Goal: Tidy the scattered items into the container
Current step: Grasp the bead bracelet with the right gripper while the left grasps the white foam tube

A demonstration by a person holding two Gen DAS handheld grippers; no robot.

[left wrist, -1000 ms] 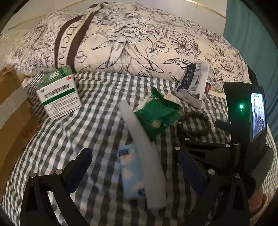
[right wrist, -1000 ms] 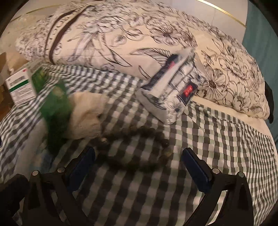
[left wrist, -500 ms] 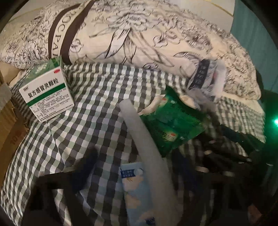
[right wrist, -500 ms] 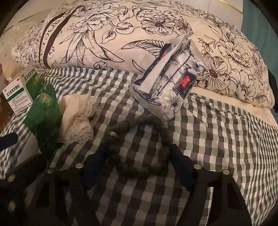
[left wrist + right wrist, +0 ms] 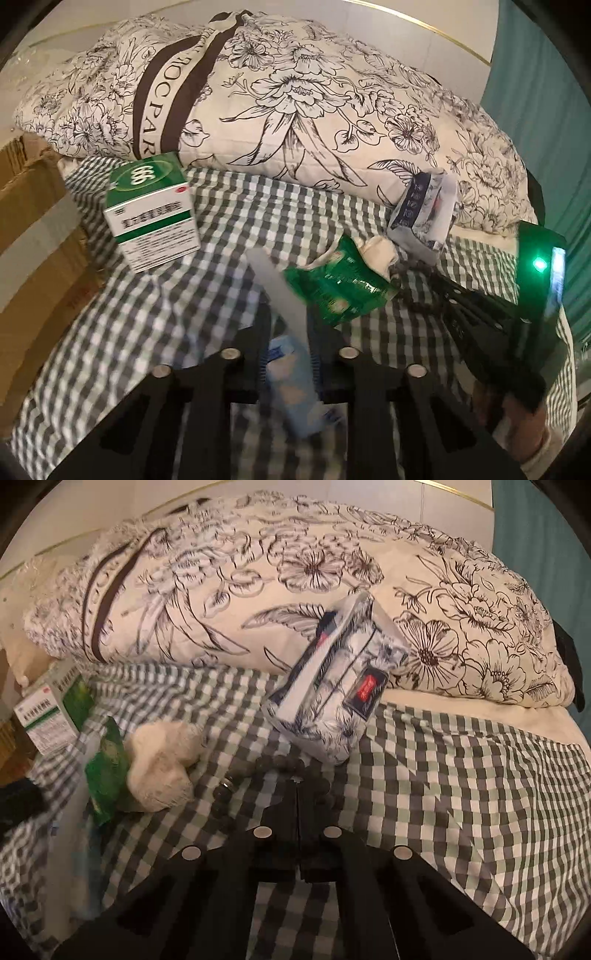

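Nearest in the left wrist view, the left gripper (image 5: 290, 332) has its jaws closing around two things lying side by side: a light-blue tissue packet (image 5: 295, 391) and a white foam tube (image 5: 280, 291). Both sit between the black fingers and appear pinched; motion blur hides the exact contact. The tube runs from the jaws away toward the far left.

In the right wrist view, the right gripper (image 5: 298, 797) is fully clenched, its fingers meeting at the dark bead bracelet (image 5: 258, 771). Whether a bead is caught between the tips cannot be told; the loop lies on the checked bedsheet (image 5: 461, 775) just at and beyond the tips.

Just beyond the left gripper, to the right, lies a green sachet (image 5: 340, 284), touching a cream lace cloth (image 5: 380, 251) behind it. Right of these, the body of the right gripper's rig shows with a lit green lamp (image 5: 539, 264).

Farther left, a green-and-white medicine box (image 5: 151, 210) stands on the sheet, well apart from the grippers. Farther right, a floral-printed tissue pack (image 5: 332, 698) leans against the flowered pillow (image 5: 295, 92), which spans the far side. At the far left edge stands a brown cardboard box (image 5: 33, 236), beside the bed.
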